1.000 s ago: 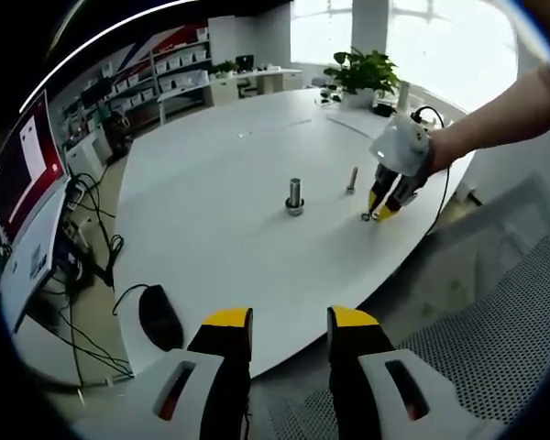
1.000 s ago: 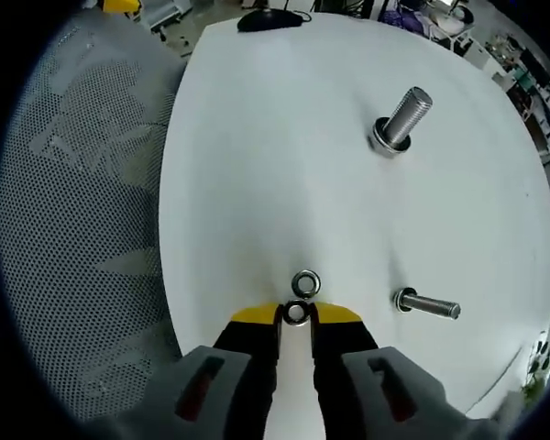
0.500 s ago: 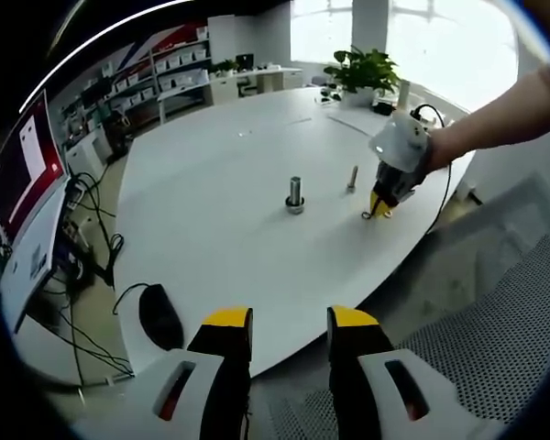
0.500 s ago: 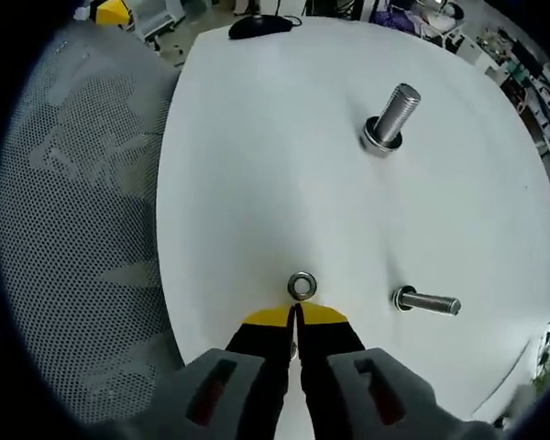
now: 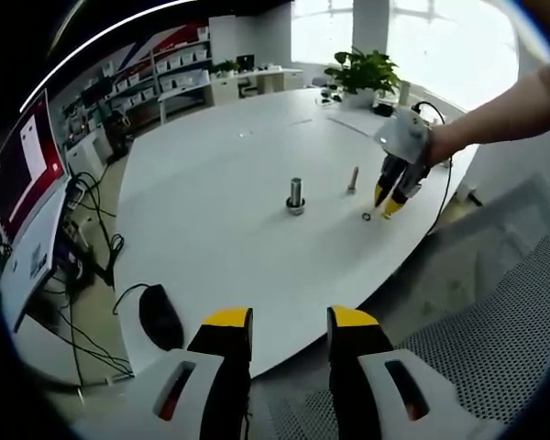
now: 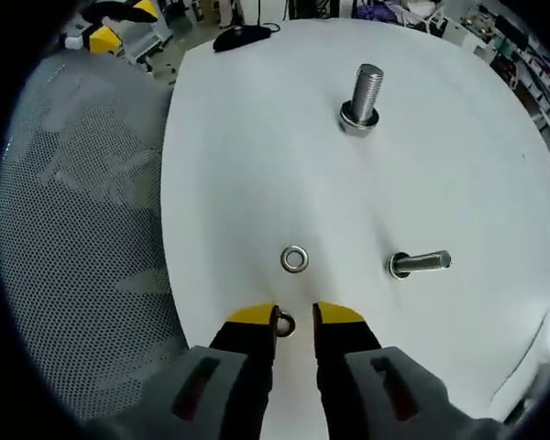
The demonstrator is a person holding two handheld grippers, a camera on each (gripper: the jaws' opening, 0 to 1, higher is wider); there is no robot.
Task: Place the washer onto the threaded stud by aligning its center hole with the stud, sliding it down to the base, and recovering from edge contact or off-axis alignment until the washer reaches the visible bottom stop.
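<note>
So the task is barely started as far as I can tell. In the right gripper view the right gripper has its jaws a little apart, and there's a small ring sitting in the gap right against the inner face of one jaw. Looks like a washer caught on one tip rather than properly pinched, but I can't say for sure whether it's held or just lying on the worktop under the tips.

A second washer lies flat on the worktop just ahead of the jaws, untouched. The big threaded stud stands upright well beyond it, with what looks like a collar or washer already around its base. A smaller bolt is off to the side, near the loose washer.

The left gripper hangs back off the worktop edge, jaws apart and holding nothing, with a computer mouse nearby.

Still left: get a solid grip, carry it to the stud, line up the hole, slide it down.
</note>
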